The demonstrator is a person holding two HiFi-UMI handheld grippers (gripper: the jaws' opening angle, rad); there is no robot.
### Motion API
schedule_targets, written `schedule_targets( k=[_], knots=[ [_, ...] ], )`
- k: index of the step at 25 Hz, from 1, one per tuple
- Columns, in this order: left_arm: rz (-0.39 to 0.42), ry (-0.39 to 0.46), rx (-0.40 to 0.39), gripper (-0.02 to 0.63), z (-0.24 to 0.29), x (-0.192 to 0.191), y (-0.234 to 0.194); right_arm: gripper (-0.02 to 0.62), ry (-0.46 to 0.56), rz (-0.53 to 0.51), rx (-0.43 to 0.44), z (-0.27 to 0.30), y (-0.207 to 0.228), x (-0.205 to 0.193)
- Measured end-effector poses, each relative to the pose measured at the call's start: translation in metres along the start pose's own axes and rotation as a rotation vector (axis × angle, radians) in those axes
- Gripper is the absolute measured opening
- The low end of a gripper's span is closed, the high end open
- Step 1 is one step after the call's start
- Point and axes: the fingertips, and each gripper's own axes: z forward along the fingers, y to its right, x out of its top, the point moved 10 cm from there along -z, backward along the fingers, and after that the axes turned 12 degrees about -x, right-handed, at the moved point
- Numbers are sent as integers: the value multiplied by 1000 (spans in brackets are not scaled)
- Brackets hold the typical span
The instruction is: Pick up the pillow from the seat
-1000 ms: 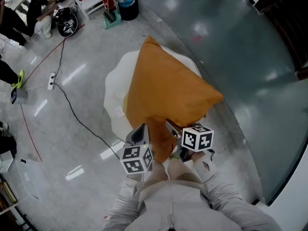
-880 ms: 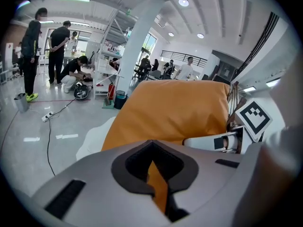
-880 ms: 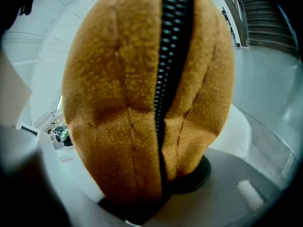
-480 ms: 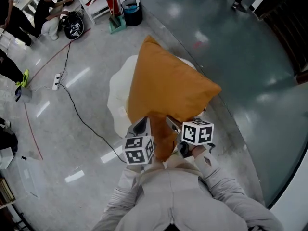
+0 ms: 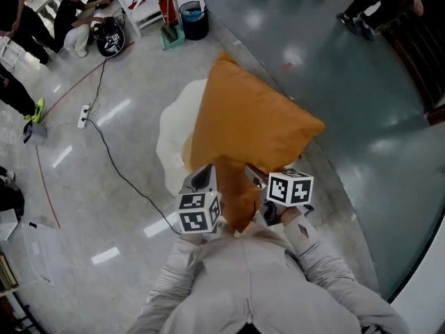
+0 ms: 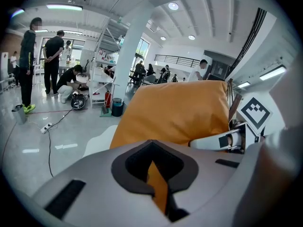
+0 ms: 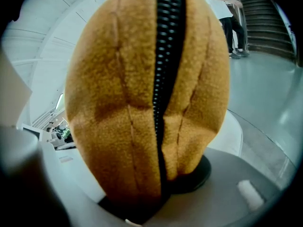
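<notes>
An orange pillow (image 5: 250,127) hangs lifted above the white seat (image 5: 174,141), its lower corner pinched between my two grippers. In the head view my left gripper (image 5: 206,181) is shut on the pillow's lower left edge. My right gripper (image 5: 254,179) is shut on the lower right edge. In the left gripper view a thin fold of the pillow (image 6: 177,112) sits clamped in the left gripper (image 6: 158,193). The pillow's black zipper seam (image 7: 163,79) fills the right gripper view, with the right gripper (image 7: 161,193) closed on the bunched fabric.
A black cable (image 5: 115,165) and a power strip (image 5: 84,117) lie on the pale floor to the left. A black bin (image 5: 194,19) stands beyond the seat. People crouch at the top left (image 5: 73,19) and one person walks at the top right (image 5: 379,2). Dark glossy flooring (image 5: 361,103) spreads to the right.
Both grippers keep their hold and the pillow has shifted only slightly in view. A walking person has come into the top right of the head view.
</notes>
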Motion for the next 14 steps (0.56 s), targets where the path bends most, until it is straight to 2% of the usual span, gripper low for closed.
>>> schedule_targets(
  k=[14],
  knots=[
    [18,3,-2,0,-8,-4,-2,236,9,-4,-6,-5,-7,-6]
  ],
)
